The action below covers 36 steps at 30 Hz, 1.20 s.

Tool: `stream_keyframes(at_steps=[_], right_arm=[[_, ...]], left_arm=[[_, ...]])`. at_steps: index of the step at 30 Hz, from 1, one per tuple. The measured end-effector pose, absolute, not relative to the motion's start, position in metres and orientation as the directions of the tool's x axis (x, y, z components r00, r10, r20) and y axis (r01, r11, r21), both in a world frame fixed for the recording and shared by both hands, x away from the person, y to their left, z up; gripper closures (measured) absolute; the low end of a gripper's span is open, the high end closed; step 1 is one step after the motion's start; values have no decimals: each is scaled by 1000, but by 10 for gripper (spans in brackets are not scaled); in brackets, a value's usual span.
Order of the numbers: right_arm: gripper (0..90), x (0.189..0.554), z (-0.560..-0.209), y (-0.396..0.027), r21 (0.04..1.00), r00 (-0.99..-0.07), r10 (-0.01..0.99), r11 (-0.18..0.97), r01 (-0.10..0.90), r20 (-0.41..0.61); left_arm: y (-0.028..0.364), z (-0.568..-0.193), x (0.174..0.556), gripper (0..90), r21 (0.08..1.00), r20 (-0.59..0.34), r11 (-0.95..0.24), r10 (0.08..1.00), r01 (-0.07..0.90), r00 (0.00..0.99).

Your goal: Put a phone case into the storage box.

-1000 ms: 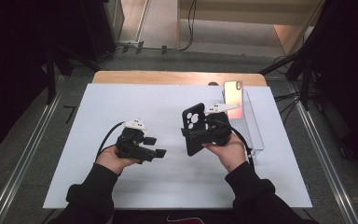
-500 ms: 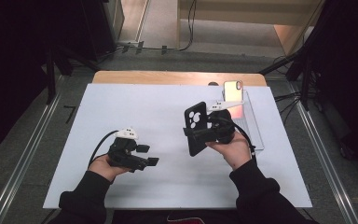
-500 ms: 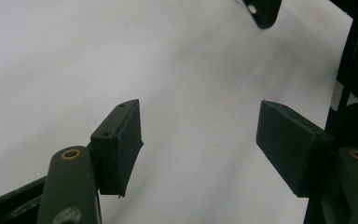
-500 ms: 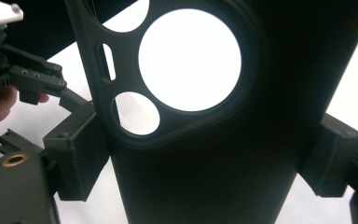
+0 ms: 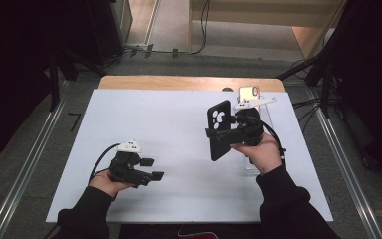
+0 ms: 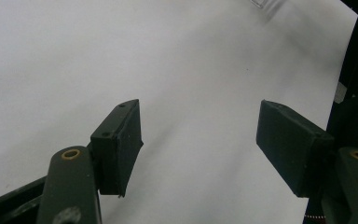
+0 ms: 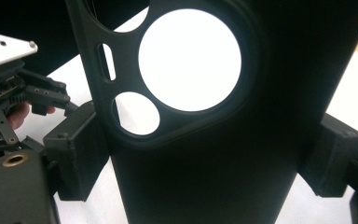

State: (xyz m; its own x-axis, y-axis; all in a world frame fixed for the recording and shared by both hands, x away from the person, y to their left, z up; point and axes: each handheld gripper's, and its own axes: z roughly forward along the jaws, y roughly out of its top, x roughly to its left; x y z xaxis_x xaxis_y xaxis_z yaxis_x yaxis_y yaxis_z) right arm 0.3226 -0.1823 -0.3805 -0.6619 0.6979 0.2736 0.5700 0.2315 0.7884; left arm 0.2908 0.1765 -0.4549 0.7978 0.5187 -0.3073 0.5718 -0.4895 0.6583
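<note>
Phone case [image 5: 219,129] is held upright above the tabletop [image 5: 179,119], clamped in the right tongs [image 5: 227,133].
The left tongs [image 5: 151,169] are held apart, empty, near left; next, the phone [image 5: 248,93] at far right probably needs fitting.

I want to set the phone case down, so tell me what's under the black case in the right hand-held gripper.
Under the black phone case lies bare white table. The clear stand and phone sit behind it, partly covered by the right hand-held gripper.
</note>
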Motion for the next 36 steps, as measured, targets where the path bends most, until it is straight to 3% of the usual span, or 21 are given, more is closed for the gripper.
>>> stream_keyframes(at_steps=[20, 36], right_arm=[[129, 338, -365, -233, 811, -539, 806, 134, 569, 245], [129, 353, -378, -269, 821, -359, 910, 37, 569, 208]], left_arm=[[187, -456, 287, 312, 661, -321, -450, 553, 600, 769], [190, -458, 285, 312, 651, -336, -440, 564, 618, 755]])
